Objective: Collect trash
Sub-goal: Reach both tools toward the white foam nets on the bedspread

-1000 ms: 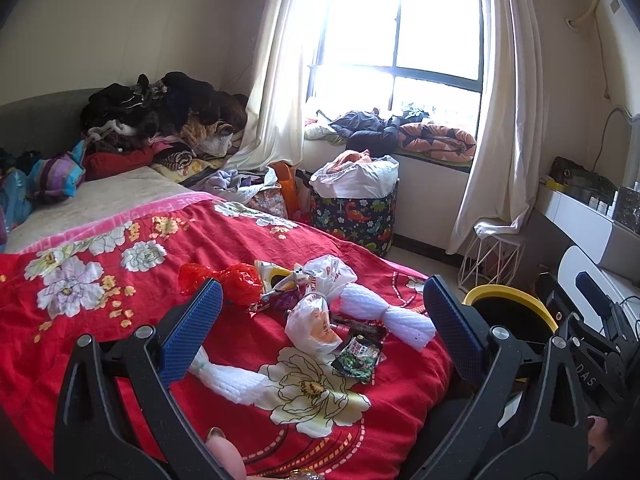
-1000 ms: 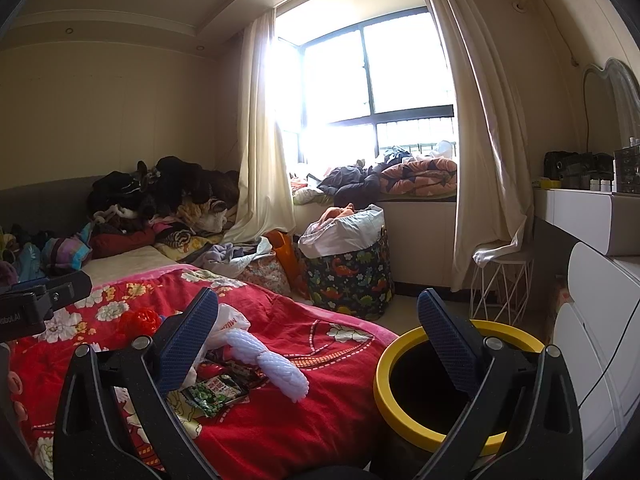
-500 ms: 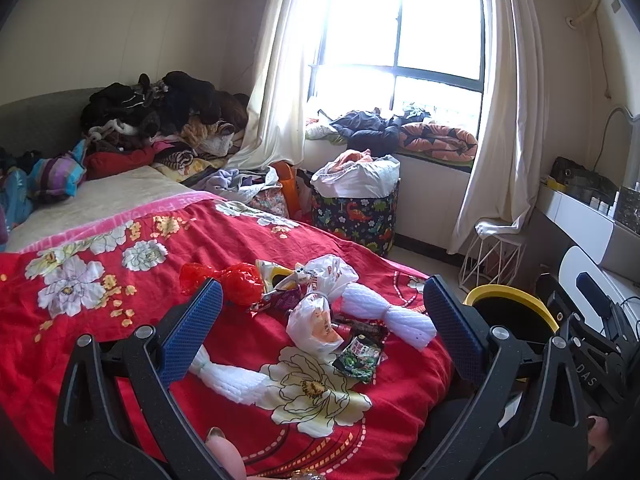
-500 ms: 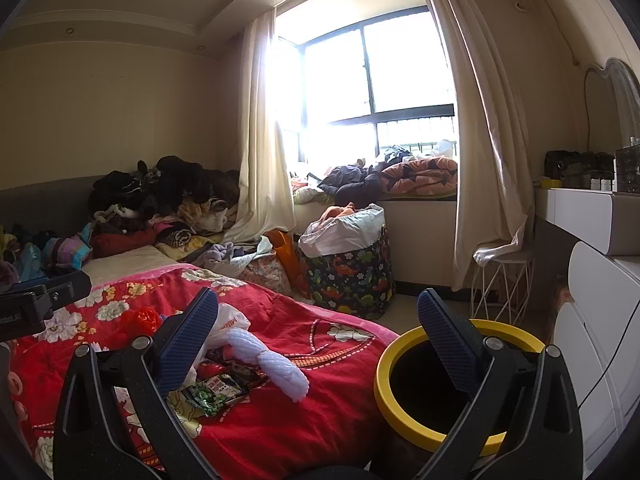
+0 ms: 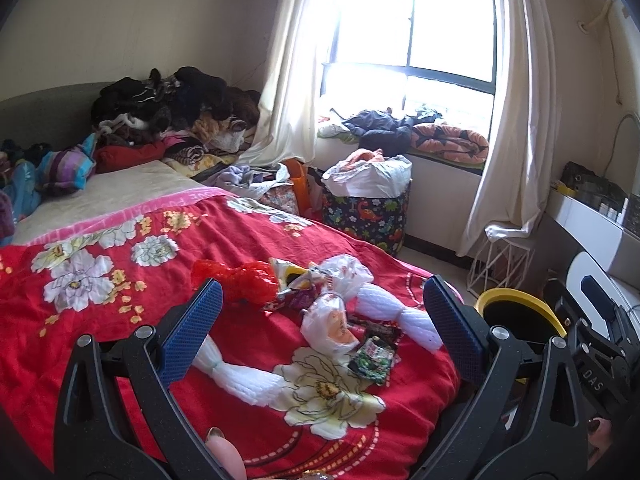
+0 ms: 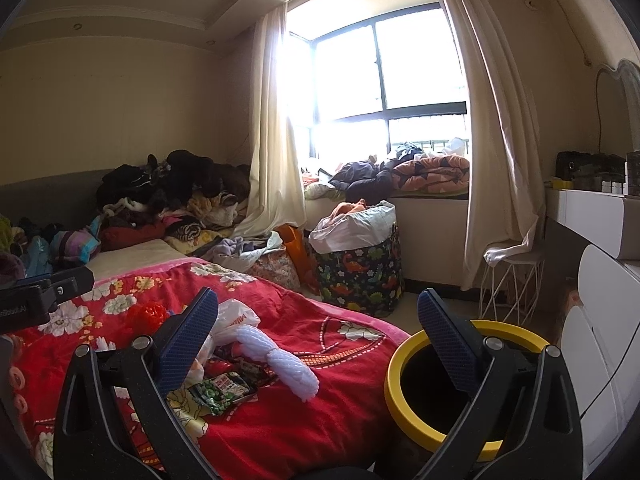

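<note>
Trash lies on the red flowered blanket: a red plastic bag, white plastic bags, white foam netting, another foam net and a green snack wrapper. The wrapper and foam netting also show in the right wrist view. A yellow-rimmed black bin stands by the bed's foot, also in the left wrist view. My left gripper is open and empty above the trash. My right gripper is open and empty between bed and bin.
Clothes are piled at the bed's head and on the window sill. A dinosaur-print hamper and a white wire stool stand under the window. A white dresser is at the right.
</note>
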The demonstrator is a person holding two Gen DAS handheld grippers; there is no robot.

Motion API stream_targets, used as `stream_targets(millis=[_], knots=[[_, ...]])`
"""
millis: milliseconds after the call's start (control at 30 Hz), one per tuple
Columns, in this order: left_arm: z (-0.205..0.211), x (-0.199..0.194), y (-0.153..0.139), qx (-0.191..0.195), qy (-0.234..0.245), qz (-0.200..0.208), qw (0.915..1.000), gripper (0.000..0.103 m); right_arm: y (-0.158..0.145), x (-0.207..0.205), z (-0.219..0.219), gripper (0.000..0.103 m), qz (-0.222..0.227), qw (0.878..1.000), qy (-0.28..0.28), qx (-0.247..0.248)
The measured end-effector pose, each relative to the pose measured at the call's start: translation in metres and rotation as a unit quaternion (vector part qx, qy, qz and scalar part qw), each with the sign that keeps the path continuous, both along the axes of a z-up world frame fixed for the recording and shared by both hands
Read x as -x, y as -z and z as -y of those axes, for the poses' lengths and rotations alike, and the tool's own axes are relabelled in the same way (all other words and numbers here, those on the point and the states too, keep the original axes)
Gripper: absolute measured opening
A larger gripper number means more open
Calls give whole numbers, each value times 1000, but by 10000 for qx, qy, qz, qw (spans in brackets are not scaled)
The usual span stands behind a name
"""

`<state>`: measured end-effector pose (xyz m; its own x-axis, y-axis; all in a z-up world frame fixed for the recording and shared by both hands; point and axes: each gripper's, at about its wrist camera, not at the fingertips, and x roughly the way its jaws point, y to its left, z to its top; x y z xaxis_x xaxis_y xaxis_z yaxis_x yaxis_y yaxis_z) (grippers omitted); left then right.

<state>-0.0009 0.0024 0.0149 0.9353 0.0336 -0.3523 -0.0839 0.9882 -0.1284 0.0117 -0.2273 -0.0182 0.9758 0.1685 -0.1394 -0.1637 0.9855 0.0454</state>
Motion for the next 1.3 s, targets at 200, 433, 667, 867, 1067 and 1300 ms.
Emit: stream_targets(millis=[200, 433, 667, 867, 1067, 1300], knots=[[-24, -5, 4, 85, -346, -19, 9994, 92, -2, -13, -18, 97, -106, 9990, -427, 80], [-56, -10, 14, 249, -772, -193, 9965, 92, -8, -32, -41, 97, -254, 9962, -825, 84], [-91, -17, 36, 372, -1249, -569, 9898, 92, -11, -55, -58, 97, -397, 9943, -982, 119], [-109, -32, 55, 500, -1324, -849, 9863, 92, -6, -79, -64, 97, -616, 9923, -1053, 231], [-108, -60, 79, 677, -1074, -1316, 9831, 92, 16, -114, -56, 97, -1179, 9866, -1074, 347], [-103, -82, 110, 760, -1134, -1916, 9719, 92, 46, -151, -47, 97, -1913, 9763, -900, 466]])
